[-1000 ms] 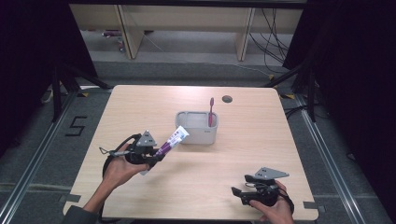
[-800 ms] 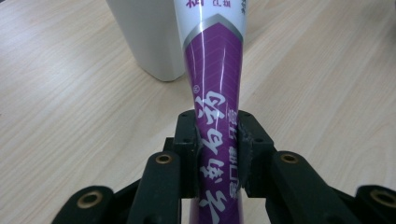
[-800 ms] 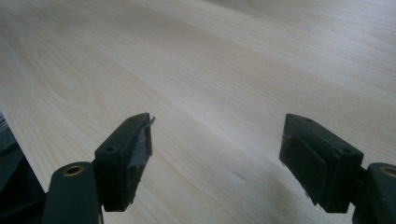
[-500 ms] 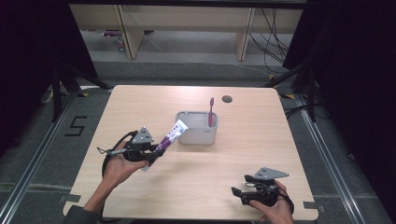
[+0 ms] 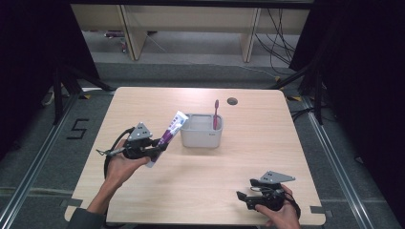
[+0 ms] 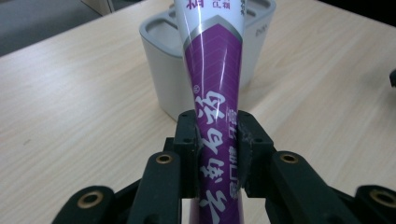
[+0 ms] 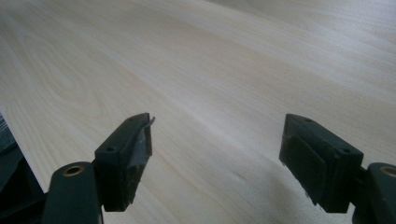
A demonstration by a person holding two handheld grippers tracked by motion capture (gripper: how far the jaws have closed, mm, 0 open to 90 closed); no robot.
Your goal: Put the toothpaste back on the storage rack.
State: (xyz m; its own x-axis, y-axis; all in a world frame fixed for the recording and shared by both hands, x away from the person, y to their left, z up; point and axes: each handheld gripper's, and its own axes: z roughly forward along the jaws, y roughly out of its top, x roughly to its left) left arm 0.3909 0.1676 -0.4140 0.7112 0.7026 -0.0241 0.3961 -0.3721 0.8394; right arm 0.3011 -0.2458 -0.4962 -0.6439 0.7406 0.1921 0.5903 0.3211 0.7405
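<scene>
Over the last second the purple-and-white toothpaste tube [image 5: 168,133] has been lifted from a low, nearly flat carry to a steep tilt, its white end now raised above the left rim of the grey plastic holder box [image 5: 201,137]. This is judged to be the approach for dropping the tube into the box, beside the pink toothbrush [image 5: 216,113] that stands upright inside it; the tube has not yet entered the box. The left gripper [image 6: 216,140] is clamped on the tube at its lower purple part, both black pads pressed flat against its sides, with the box seen just behind. The right gripper [image 7: 215,154] has been kept where it was, near the front right edge of the pale wooden table [image 5: 267,129]; its jaws are spread wide apart, nothing is held between them, and only bare tabletop lies ahead
</scene>
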